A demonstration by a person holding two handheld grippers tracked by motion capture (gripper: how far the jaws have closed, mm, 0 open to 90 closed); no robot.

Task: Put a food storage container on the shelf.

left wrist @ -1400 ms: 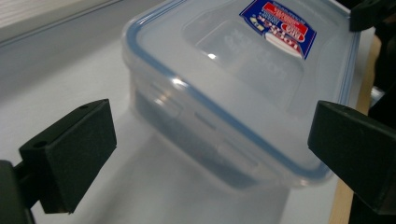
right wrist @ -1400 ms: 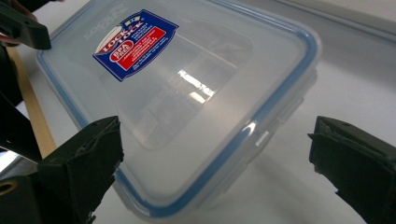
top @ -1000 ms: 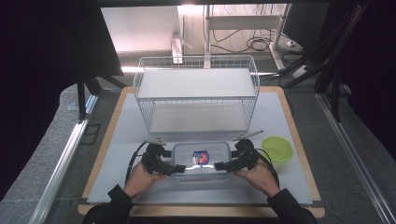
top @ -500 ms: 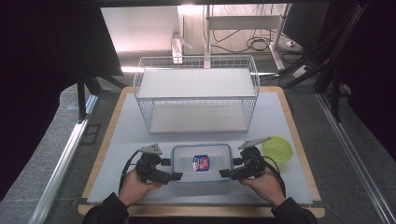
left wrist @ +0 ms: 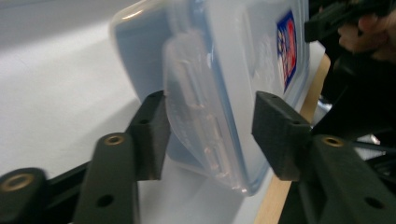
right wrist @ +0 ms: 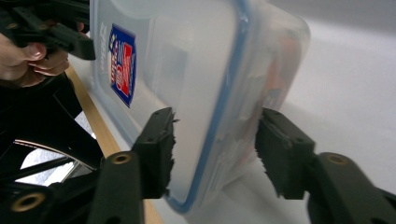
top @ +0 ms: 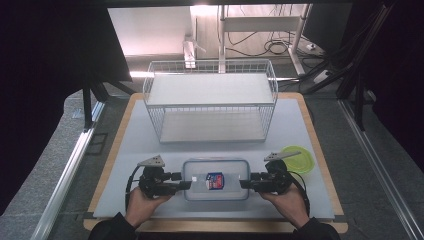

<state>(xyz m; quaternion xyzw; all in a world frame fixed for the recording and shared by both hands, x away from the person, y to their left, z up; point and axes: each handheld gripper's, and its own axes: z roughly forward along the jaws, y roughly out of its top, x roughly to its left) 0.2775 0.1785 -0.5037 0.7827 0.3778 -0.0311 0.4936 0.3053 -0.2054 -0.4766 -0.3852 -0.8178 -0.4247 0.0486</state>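
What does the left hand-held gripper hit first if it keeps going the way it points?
The left hand-held gripper points at the clear rectangular plastic container with a blue-sealed lid; its jaws already straddle the near end. Going straight on, the container's side latch would likely run into the gripper's throat first, though depth is hard to judge.

1. The box (top: 215,179) lies on the worktop (top: 130,145), between the left hand-held gripper (top: 183,185) and the right hand-held gripper (top: 246,183).
2. Each hand-held gripper has one end of the box between its jaws.
3. The wire rack (top: 211,100) stands beyond both hand-held grippers, farther from the person.
4. The lid (top: 298,159) lies just beyond the right hand-held gripper, on its outer side.
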